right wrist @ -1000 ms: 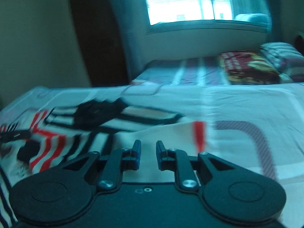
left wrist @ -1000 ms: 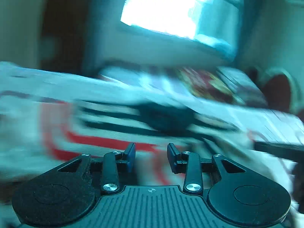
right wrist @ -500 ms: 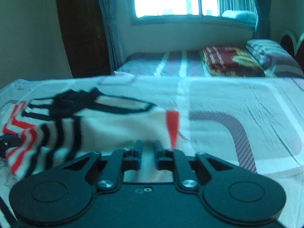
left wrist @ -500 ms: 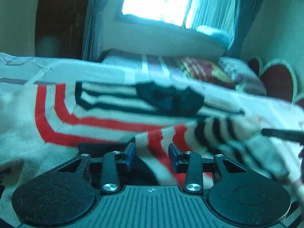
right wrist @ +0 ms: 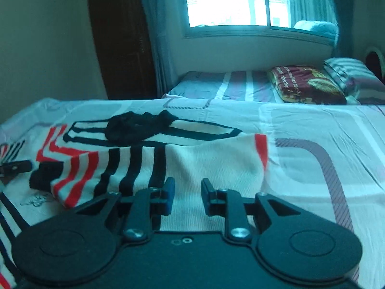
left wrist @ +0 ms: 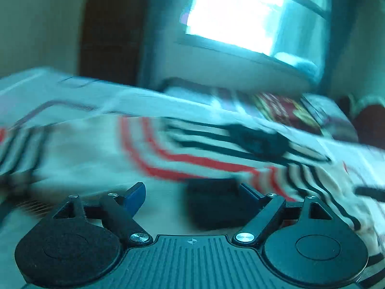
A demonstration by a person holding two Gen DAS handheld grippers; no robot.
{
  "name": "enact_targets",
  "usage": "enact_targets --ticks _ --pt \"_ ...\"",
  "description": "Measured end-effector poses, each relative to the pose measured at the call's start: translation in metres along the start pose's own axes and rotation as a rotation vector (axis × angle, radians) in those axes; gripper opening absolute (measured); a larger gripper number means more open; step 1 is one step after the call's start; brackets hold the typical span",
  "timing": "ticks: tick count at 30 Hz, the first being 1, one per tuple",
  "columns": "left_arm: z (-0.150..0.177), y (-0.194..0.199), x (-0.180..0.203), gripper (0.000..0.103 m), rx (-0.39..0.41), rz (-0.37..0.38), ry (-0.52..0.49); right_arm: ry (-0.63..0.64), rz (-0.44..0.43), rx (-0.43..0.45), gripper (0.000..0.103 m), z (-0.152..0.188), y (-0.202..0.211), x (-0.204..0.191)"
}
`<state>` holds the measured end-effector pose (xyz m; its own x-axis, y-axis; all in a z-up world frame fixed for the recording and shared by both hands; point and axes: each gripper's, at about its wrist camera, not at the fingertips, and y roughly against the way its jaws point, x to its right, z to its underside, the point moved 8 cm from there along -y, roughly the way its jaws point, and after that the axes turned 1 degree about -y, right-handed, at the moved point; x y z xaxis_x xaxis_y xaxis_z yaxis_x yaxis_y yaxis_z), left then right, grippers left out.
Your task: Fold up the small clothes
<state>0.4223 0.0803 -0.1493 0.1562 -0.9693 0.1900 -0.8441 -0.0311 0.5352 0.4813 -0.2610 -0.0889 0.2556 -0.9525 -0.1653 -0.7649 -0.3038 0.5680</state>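
Note:
A small white knit sweater (right wrist: pixel 149 154) with red and black stripes and a black collar lies on the bed, its right sleeve folded across the body. In the left wrist view the sweater (left wrist: pixel 192 154) is blurred by motion. My left gripper (left wrist: pixel 192 192) is open wide just above the sweater's lower part, holding nothing. My right gripper (right wrist: pixel 185 192) is open over the folded white sleeve, and the cloth lies flat below its jaws. The tip of the left gripper (right wrist: pixel 14 167) shows at the left edge of the right wrist view.
The bed sheet (right wrist: pixel 312 144) is pale with purple curved bands. A second bed (right wrist: pixel 228 86) stands behind it with a dark red pillow (right wrist: pixel 305 86) and a striped pillow (right wrist: pixel 351 74). A window (right wrist: pixel 240 2) and a dark door (right wrist: pixel 120 36) are at the back.
Both grippers have opened and let go of the sweater. The right sleeve now lies folded over the body. The left gripper has swung, blurring its view.

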Motion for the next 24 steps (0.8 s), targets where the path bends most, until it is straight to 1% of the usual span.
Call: enact_targets --ticks 2,4,6,8,10,12,13,15,17,20,22,24 --pt "0.002 0.018 -0.051 0.084 0.008 -0.048 0.104 -0.044 0.001 -0.001 0.024 0.003 0.009 0.001" --pt "0.007 0.03 -0.106 0.084 0.015 -0.088 0.231 -0.085 0.004 0.002 0.024 0.008 0.016 0.002" --pt "0.012 0.036 -0.16 0.082 0.021 -0.108 0.39 -0.127 0.01 0.0 0.024 0.013 0.021 -0.002" --pt "0.018 0.043 -0.21 0.077 0.057 -0.133 0.561 -0.15 0.012 -0.005 0.024 0.016 0.025 -0.011" --pt "0.023 0.046 -0.251 0.07 0.095 -0.135 0.72 -0.163 0.013 -0.005 0.024 0.018 0.029 -0.025" --pt "0.027 0.046 -0.282 0.062 0.138 -0.117 0.848 -0.171 0.005 -0.005 0.024 0.016 0.031 -0.039" --pt "0.028 0.045 -0.296 0.062 0.161 -0.113 0.898 -0.166 0.004 -0.005 0.024 0.015 0.031 -0.048" --pt "0.025 0.041 -0.319 0.061 0.201 -0.101 0.966 -0.155 0.013 -0.006 0.025 0.012 0.029 -0.06" --pt "0.02 0.038 -0.337 0.061 0.217 -0.099 0.998 -0.163 0.018 0.002 0.025 0.006 0.029 -0.07" --pt "0.011 0.027 -0.356 0.061 0.224 -0.111 0.996 -0.175 0.035 0.019 0.025 0.0 0.03 -0.079" --pt "0.006 0.019 -0.362 0.061 0.214 -0.105 0.966 -0.183 0.048 0.02 0.025 -0.001 0.03 -0.083" --pt "0.0 0.012 -0.365 0.055 0.197 -0.113 0.93 -0.2 0.061 0.017 0.025 -0.001 0.03 -0.084"
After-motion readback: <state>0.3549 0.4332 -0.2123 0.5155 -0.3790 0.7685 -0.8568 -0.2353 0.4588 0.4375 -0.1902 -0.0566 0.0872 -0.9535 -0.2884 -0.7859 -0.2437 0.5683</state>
